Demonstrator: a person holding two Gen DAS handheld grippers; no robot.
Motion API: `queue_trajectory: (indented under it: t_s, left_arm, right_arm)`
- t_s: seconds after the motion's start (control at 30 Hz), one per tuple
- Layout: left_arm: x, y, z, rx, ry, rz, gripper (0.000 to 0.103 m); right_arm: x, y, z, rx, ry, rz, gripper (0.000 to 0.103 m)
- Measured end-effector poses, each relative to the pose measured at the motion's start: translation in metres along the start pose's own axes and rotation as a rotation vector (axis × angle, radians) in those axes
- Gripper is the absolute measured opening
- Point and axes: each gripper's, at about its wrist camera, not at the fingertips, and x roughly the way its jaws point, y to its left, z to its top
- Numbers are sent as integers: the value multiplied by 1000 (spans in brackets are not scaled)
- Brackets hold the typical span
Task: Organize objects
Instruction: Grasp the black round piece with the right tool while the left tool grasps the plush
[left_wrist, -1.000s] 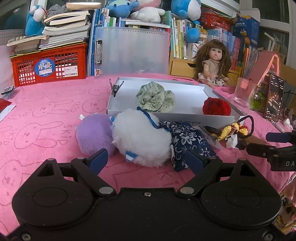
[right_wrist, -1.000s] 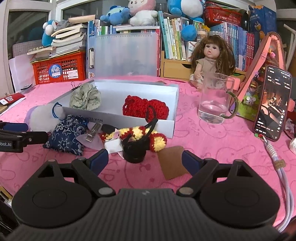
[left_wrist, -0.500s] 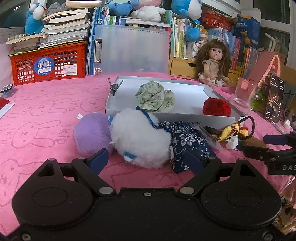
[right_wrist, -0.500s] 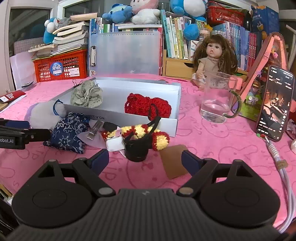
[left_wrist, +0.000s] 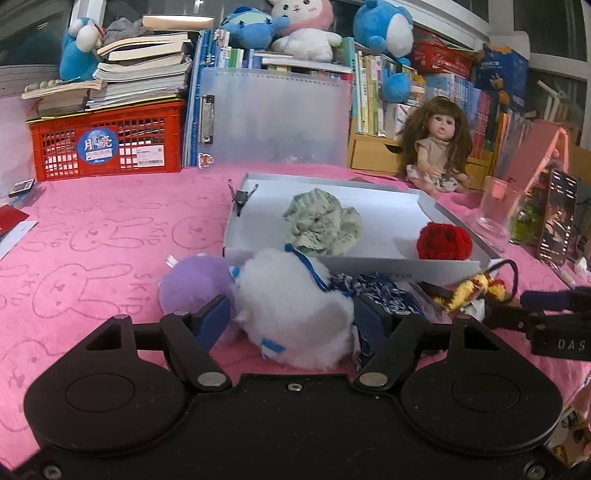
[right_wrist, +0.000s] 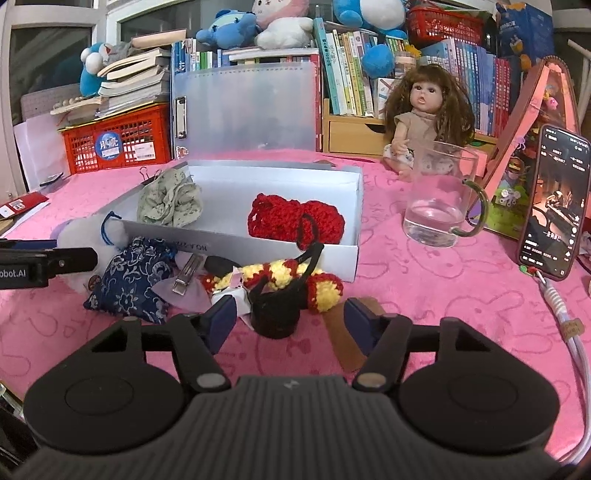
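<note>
On red crate (left_wrist: 107, 147): "月亮" sticker (left_wrist: 97, 146)

Likely a child's room: doll (right_wrist: 424, 122), books (right_wrist: 347, 70).

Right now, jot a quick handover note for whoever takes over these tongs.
Left tongs: open, straddling the white plush, not clamped.
Right tongs: open, either side of the black crochet piece, not gripping.
Done: green scrunchie and red crochet piece lie in the white box.
Left, all on the pink cloth in front of the box: white plush, purple plush, blue floral pouch, hair clip, yellow-red crochet piece.
</note>
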Motion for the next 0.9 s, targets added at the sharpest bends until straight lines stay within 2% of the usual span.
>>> queue_trajectory:
  t_s: [0.13, 0.2, 0.4, 0.6, 0.67, 0.73, 0.8, 0.9]
  left_arm:
    - [6, 4, 1, -29, 10, 9, 58]
    - [8, 5, 1, -46, 15, -7, 56]
    - [12, -1, 1, -32, 8, 4, 57]
    - [24, -2, 1, -51, 30, -9, 61]
    - [25, -3, 1, -51, 30, -6, 60]
    - [23, -6, 1, -42, 22, -1, 52]
    - [17, -6, 2, -39, -1, -6, 46]
    - [8, -7, 4, -17, -24, -11, 42]
  right_arm:
    - [4, 3, -3, -10, 24, -6, 68]
    - [5, 4, -4, -19, 29, -5, 67]
    - [12, 6, 0, -14, 27, -1, 65]
    - [17, 8, 0, 2, 42, 26, 51]
    - [17, 10, -1, -9, 46, 31, 43]
    - [16, 11, -2, -16, 48, 33, 38]
    - [14, 12, -2, -23, 45, 27, 37]
    - [10, 11, -1, -26, 40, 30, 37]
